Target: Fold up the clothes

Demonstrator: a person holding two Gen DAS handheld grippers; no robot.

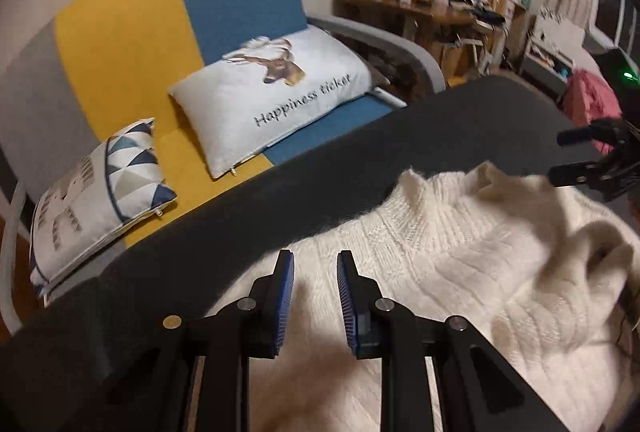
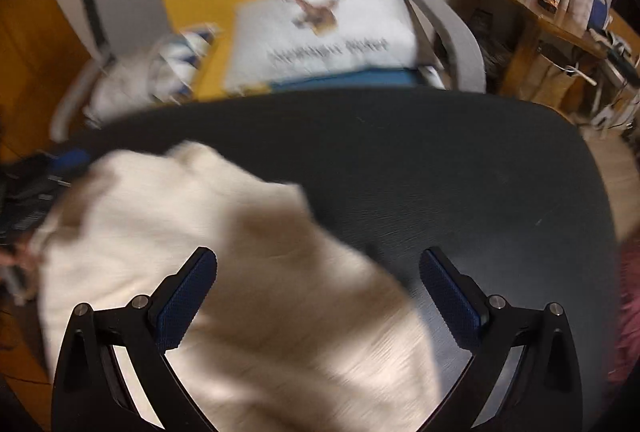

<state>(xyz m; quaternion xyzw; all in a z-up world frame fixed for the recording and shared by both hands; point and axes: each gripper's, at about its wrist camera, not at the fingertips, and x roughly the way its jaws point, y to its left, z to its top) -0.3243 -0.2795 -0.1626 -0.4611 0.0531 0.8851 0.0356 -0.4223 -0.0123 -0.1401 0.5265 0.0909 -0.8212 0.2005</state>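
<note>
A cream knitted sweater (image 1: 460,252) lies rumpled on the dark table (image 1: 320,168), with its collar toward the far side. My left gripper (image 1: 316,296) hovers over the sweater's near left part. Its blue pads stand a narrow gap apart and no cloth is pinched between them. My right gripper (image 2: 318,292) is wide open above the sweater (image 2: 200,232), one finger over the knit and the other over bare table (image 2: 460,172). From the left wrist view the right gripper (image 1: 572,156) shows past the collar at the right edge. The right wrist view is blurred.
Beyond the table stands a grey, yellow and blue sofa (image 1: 132,44) with a deer-print pillow (image 1: 276,92) and a triangle-pattern pillow (image 1: 100,200). A cluttered wooden desk (image 1: 420,12) lines the far right wall. Something pink (image 1: 592,100) lies past the table's right end.
</note>
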